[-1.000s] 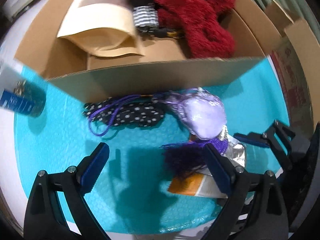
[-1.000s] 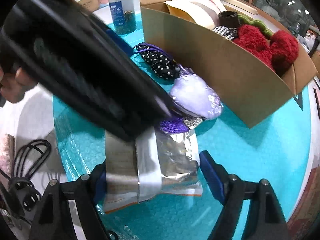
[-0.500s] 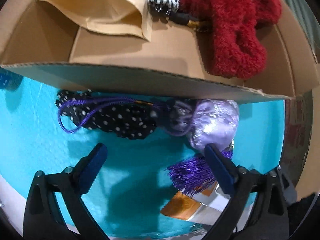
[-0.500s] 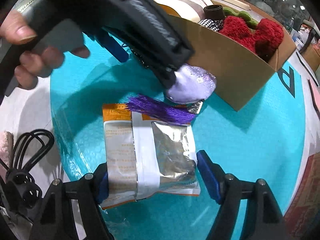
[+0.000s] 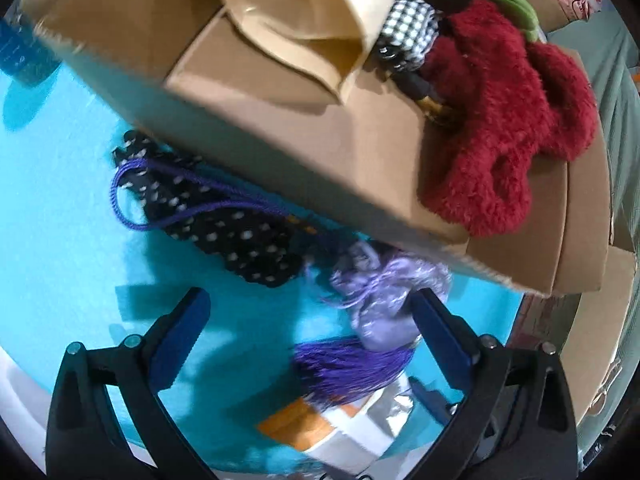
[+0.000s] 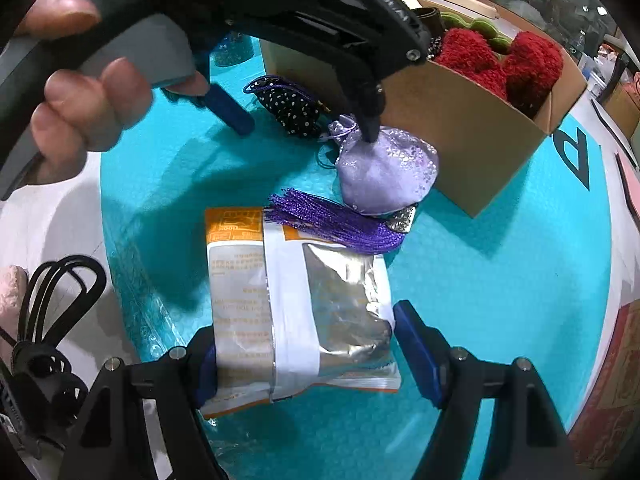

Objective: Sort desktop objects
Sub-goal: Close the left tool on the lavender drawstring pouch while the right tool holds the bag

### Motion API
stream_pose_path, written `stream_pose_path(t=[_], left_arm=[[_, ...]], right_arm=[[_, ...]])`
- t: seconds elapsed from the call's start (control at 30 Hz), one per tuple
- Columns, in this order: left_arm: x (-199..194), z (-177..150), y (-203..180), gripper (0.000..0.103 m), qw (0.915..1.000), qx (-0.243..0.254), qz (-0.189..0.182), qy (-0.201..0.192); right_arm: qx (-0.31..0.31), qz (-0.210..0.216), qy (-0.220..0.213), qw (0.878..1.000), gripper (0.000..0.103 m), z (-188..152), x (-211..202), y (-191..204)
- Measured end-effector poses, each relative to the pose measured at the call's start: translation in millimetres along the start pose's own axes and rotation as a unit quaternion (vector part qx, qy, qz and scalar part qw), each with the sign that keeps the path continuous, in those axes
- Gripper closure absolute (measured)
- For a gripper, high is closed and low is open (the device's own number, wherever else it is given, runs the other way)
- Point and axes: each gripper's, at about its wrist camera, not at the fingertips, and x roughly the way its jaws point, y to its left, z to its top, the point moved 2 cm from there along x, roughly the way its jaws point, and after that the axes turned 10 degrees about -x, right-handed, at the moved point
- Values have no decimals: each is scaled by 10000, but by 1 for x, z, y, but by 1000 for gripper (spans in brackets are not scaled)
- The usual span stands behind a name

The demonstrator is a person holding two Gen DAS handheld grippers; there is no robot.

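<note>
Teal mat [image 6: 500, 300] spreads under everything, and your cardboard box [image 6: 460, 128] sits along the upper right of the right wrist view, already carrying the red plush [image 6: 500, 64].

Your left gripper [image 5: 308, 328] hangs with its blue fingers [image 5: 180, 336] spread wide and nothing between them. In the right wrist view, one of its black fingertips is down on the gathered neck of the lilac pouch [image 6: 384, 168], at center frame; whether it presses or just touches, you can't tell from here. That pouch lies just beside the box's near wall. Its purple tassel [image 6: 340, 220] trails toward lower left, draped over the top edge of the foil packet [image 6: 296, 312].

Your right gripper [image 6: 304, 356] is wide open too, fingers flanking the packet on both sides at the bottom of the frame; the left pad looks close against the packet's edge, the right one stands a little clear, so no grip there.

Up in the left wrist view, the polka-dot fabric [image 5: 224, 216] lies at center left on the mat with a purple cord [image 5: 132, 184] looped over it, tucked against the box. Inside the box you also have a tan pouch [image 5: 304, 12] at the top and a checked cloth [image 5: 408, 32] beside the plush. A black cable [image 6: 60, 292] coils off the mat at lower left of the right wrist view.
</note>
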Motion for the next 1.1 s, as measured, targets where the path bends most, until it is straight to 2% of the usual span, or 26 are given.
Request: stream_pose_path(t=[0.13, 0.23, 0.33, 0.4, 0.5, 0.53, 0.57, 0.63, 0.73, 1.1], left_arm=[[9, -8, -20, 0, 9997, 203, -50, 123], [14, -12, -32, 0, 9985, 438, 327, -96], [16, -16, -39, 0, 9958, 764, 446, -226], [14, -21, -42, 7, 9926, 1064, 473, -332], [12, -27, -43, 28, 9874, 1362, 714, -384], [9, -28, -43, 48, 9868, 1405, 693, -408], [7, -27, -41, 53, 9866, 1427, 665, -418], [4, -25, -35, 56, 9896, 1334, 463, -277], [-2, -27, -23, 56, 9912, 1243, 424, -188], [-53, -58, -3, 56, 9811, 1692, 629, -696]], right_arm=[[-22, -12, 12, 10000, 26, -1, -2, -1], [-40, -22, 23, 10000, 26, -2, -3, -1], [-57, -35, 30, 10000, 26, -3, -4, -2], [-47, -43, 34, 10000, 26, -3, -5, -3], [-15, -74, 51, 10000, 26, -5, -8, -4], [3, -75, 55, 10000, 26, -5, -8, -4], [34, -60, 60, 10000, 27, -6, -10, -5], [95, -38, 70, 9999, 27, -8, -13, -8], [143, -39, 91, 9998, 28, -12, -18, -11], [288, -244, 126, 9992, 33, -20, -42, -21]])
